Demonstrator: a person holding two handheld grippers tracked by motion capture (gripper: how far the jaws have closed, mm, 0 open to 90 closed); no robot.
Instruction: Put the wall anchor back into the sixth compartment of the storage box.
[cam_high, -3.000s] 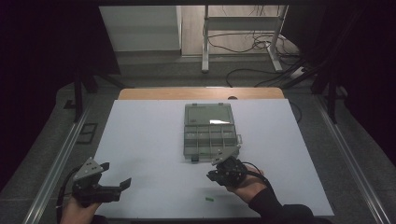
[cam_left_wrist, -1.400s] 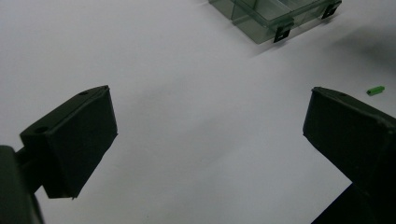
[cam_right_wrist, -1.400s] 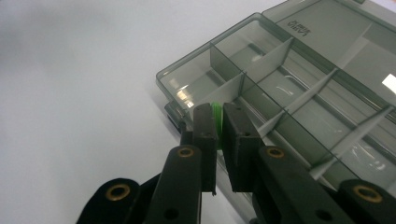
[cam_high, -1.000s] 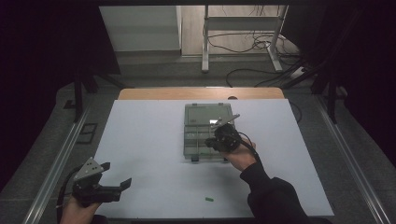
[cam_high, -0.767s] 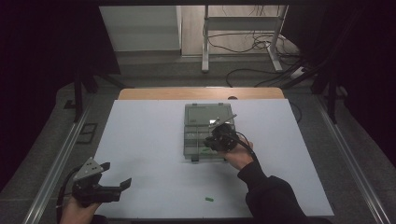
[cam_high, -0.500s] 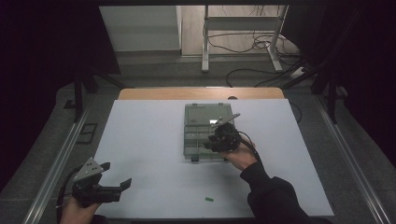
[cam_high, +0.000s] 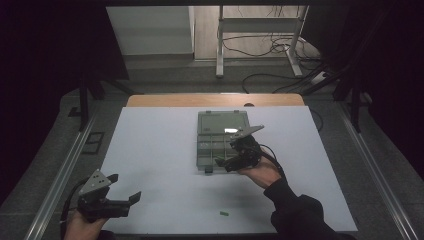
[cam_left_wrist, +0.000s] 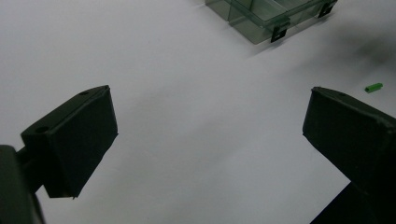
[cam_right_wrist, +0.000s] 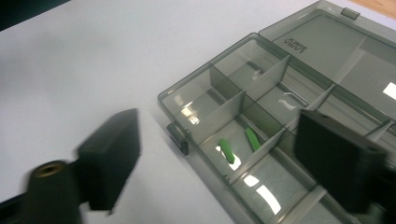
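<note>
A translucent grey plastic organizer box (cam_right_wrist: 280, 116) holds two green pegs (cam_right_wrist: 226, 150). Right tongs (cam_high: 235, 159) gape above it; left tongs (cam_high: 122, 196) gape well apart, near another peg (cam_left_wrist: 373, 87).

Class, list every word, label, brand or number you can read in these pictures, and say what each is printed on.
One text: small white print on the open lid of the compartment box, seen in the right gripper view. The larger line seems to read "LARIA", but it is upside down and blurred, so this is unsure.
The smaller line beside it is too small to read.
There is no readable text on the grippers, the table or the green pieces.
</note>
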